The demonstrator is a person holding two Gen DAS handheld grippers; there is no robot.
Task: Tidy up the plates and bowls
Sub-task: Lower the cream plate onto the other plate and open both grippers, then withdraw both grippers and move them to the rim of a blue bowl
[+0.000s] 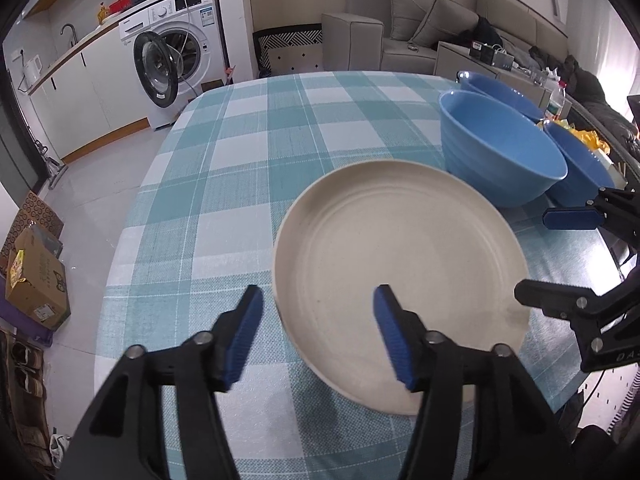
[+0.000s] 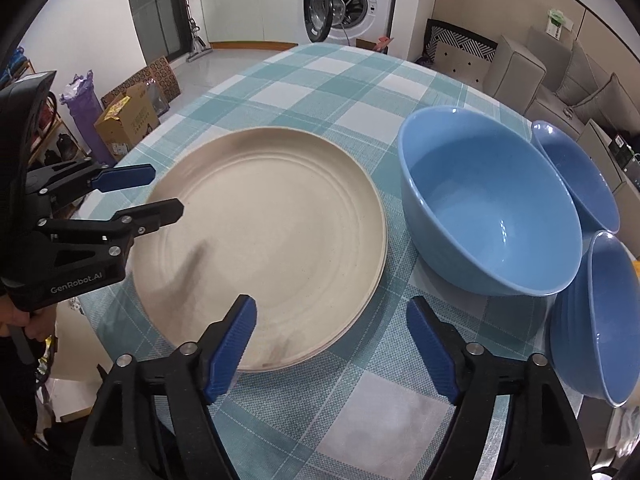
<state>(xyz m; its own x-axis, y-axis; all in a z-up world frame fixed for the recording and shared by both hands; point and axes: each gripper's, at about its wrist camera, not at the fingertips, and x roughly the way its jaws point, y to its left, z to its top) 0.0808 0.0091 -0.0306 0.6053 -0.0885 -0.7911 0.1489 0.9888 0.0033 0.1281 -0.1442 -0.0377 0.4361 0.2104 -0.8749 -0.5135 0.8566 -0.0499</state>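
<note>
A cream plate (image 1: 400,272) lies on the checked tablecloth (image 1: 240,160); it also shows in the right wrist view (image 2: 272,240), seemingly atop another plate. Three blue bowls stand beyond it: a large one (image 1: 500,148) (image 2: 488,204), one behind (image 1: 500,92) (image 2: 576,172), one to the right (image 1: 580,168) (image 2: 592,320). My left gripper (image 1: 318,332) is open, its jaws straddling the plate's left rim. It also shows in the right wrist view (image 2: 162,190). My right gripper (image 2: 332,344) is open and empty over the plate's near right edge, and shows in the left wrist view (image 1: 536,252).
The tablecloth (image 2: 360,80) covers a round-cornered table. A washing machine (image 1: 176,56) with its door open, cardboard boxes (image 1: 36,276) on the floor and a grey sofa (image 1: 420,24) stand beyond the table.
</note>
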